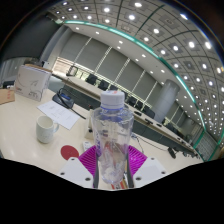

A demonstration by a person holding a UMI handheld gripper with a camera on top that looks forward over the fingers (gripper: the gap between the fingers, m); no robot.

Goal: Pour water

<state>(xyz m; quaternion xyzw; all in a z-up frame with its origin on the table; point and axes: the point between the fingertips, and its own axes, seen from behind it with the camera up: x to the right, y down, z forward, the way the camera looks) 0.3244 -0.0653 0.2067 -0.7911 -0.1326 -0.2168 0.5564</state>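
Observation:
A clear plastic water bottle (112, 130) with a pale cap stands upright between my fingers, held above the table. My gripper (112, 160) is shut on the bottle, with the magenta pads (92, 158) pressing on both of its sides. A white mug (46, 128) stands on the white table (20, 125), to the left of the bottle and beyond the fingers. A red round coaster (69, 152) lies on the table just left of the left finger.
Sheets of paper (62, 113) and a dark object (64, 98) lie behind the mug. A white box (32, 82) stands further back on the left. Long tables with dark chairs (150, 110) fill the room beyond.

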